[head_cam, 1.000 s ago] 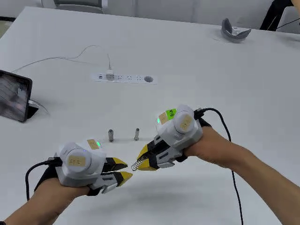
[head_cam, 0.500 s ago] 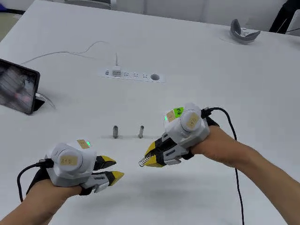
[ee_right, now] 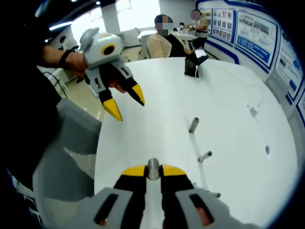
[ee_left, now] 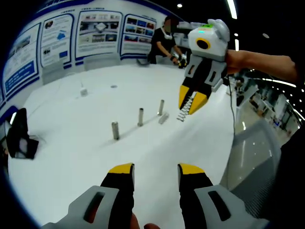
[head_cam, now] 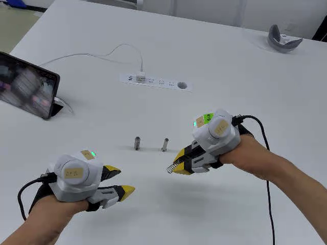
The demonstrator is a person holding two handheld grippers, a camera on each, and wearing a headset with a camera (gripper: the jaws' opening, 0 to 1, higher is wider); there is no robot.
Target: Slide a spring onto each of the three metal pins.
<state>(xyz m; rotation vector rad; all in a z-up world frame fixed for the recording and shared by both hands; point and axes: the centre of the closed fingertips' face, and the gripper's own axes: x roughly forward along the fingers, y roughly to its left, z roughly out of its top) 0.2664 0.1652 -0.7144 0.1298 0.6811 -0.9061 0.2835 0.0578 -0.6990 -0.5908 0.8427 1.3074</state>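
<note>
We find the left gripper (head_cam: 121, 179), jaws apart and empty, drawn back from the right gripper (head_cam: 180, 163), which still pinches the spring (head_cam: 173, 166) beside two upright pins (head_cam: 165, 144), a power strip (head_cam: 156, 81) lying beyond.

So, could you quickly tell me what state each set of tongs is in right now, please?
Left tongs: open, holding nothing.
Right tongs: shut on a spring.

The left tongs (head_cam: 125, 179) have drawn away from the right tongs (head_cam: 177, 164) (now well apart).
</note>
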